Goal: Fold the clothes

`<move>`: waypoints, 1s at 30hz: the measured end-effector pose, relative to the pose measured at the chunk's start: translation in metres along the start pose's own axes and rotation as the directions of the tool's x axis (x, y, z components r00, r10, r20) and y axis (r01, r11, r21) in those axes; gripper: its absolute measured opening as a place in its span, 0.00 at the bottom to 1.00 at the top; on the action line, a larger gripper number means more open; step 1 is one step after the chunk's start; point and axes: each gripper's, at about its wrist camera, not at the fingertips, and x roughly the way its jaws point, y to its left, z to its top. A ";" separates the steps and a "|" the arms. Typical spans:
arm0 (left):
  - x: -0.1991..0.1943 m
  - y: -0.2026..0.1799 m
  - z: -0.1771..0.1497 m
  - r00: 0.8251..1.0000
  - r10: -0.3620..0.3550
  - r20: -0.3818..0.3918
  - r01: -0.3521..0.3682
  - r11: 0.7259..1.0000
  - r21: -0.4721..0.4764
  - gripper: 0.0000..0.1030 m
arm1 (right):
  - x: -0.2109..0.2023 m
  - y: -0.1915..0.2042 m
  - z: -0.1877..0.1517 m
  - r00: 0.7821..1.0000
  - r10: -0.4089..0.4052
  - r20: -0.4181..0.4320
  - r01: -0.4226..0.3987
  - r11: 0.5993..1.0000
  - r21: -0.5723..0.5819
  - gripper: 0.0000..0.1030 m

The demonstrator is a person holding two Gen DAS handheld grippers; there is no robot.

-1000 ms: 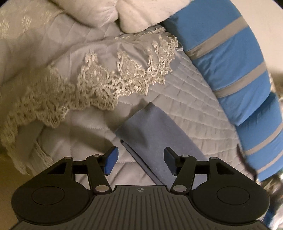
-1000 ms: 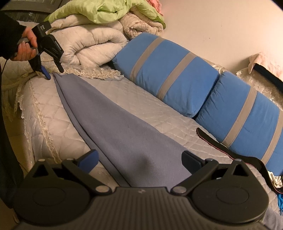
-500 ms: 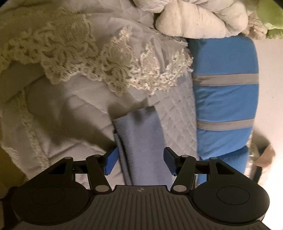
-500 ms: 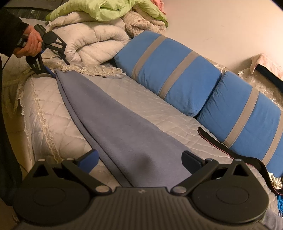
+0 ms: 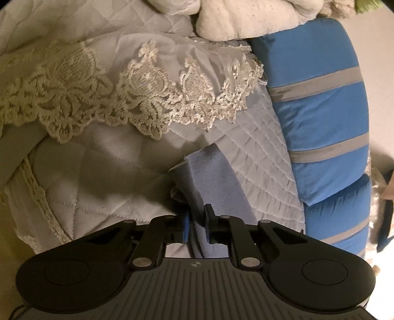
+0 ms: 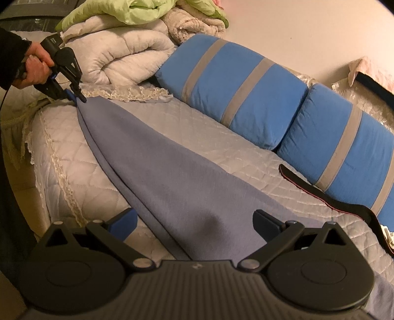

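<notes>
Two grippers in view, one grey-blue garment (image 6: 157,177) between them. It lies stretched flat in a long tapering strip across the white quilted bedcover (image 6: 246,167), running from the near edge of the bed to the far corner.

Left gripper (image 5: 197,227): jaws closing, nearly together, with the narrow end of the garment bunched between the blue pads. Fabric puckers just ahead of the tips and stands up in a small fold. In the right wrist view the same gripper (image 6: 77,97) sits at the far tip of the strip, held by a hand (image 6: 34,69) in a dark sleeve.

Right gripper (image 6: 194,224): jaws spread wide, pads well apart. The broad end of the garment lies under and between them; neither pad presses on it. Whether the tips touch the cloth cannot be told.

Surroundings: lace-trimmed edge (image 5: 147,98) of a cover lies folded just beyond the garment's narrow end. Two blue bolster cushions (image 6: 236,88) with grey bands line the wall side of the bed. Rolled white comforter (image 6: 128,56) with a green blanket (image 6: 138,12) on top at the far end. Black strap (image 6: 327,197) lies on the bedcover beside the nearer cushion, apart from the garment.
</notes>
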 end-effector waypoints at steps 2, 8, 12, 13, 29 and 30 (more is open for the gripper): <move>-0.001 -0.004 -0.001 1.000 0.009 0.006 -0.010 1.000 0.029 0.07 | 0.000 0.000 0.000 1.000 0.000 -0.004 0.000 1.000 0.001 1.00; -0.005 -0.014 -0.003 0.999 0.016 0.029 -0.019 0.994 0.110 0.05 | 0.001 0.000 -0.001 1.000 0.000 -0.013 0.001 1.000 0.003 1.00; -0.013 -0.030 -0.009 0.997 0.025 0.066 -0.038 0.979 0.199 0.05 | 0.000 0.000 -0.001 1.000 0.001 -0.009 -0.001 1.000 0.002 1.00; -0.017 -0.035 -0.012 0.997 0.021 0.080 -0.039 0.973 0.227 0.05 | 0.000 -0.001 -0.001 1.000 0.002 -0.008 -0.002 1.000 0.003 1.00; -0.095 -0.242 -0.154 0.969 -0.163 0.187 -0.069 0.547 0.834 0.05 | -0.005 -0.012 0.000 1.000 0.002 0.003 -0.002 0.998 0.061 1.00; -0.094 -0.253 -0.167 0.970 -0.172 0.172 -0.061 0.512 0.857 0.05 | -0.005 -0.014 0.000 1.000 0.002 0.001 -0.002 0.997 0.071 1.00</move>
